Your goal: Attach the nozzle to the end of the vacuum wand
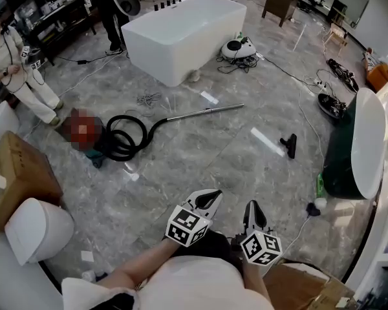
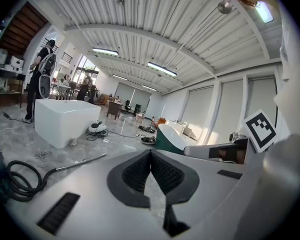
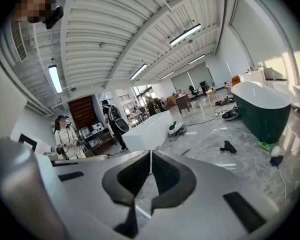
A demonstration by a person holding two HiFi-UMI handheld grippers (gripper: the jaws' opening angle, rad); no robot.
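A: Well, how are the grippers seen?
B: Left gripper (image 1: 210, 197) and right gripper (image 1: 253, 206) are closed on nothing.
A: The nozzle (image 1: 288, 145)?
B: Laid on the floor (image 1: 200, 163) toward its right edge, well apart from the vacuum wand (image 1: 204, 112).

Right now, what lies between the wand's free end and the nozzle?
Head view: between the wand and the nozzle only grey floor with one pale strip, tape or glare.
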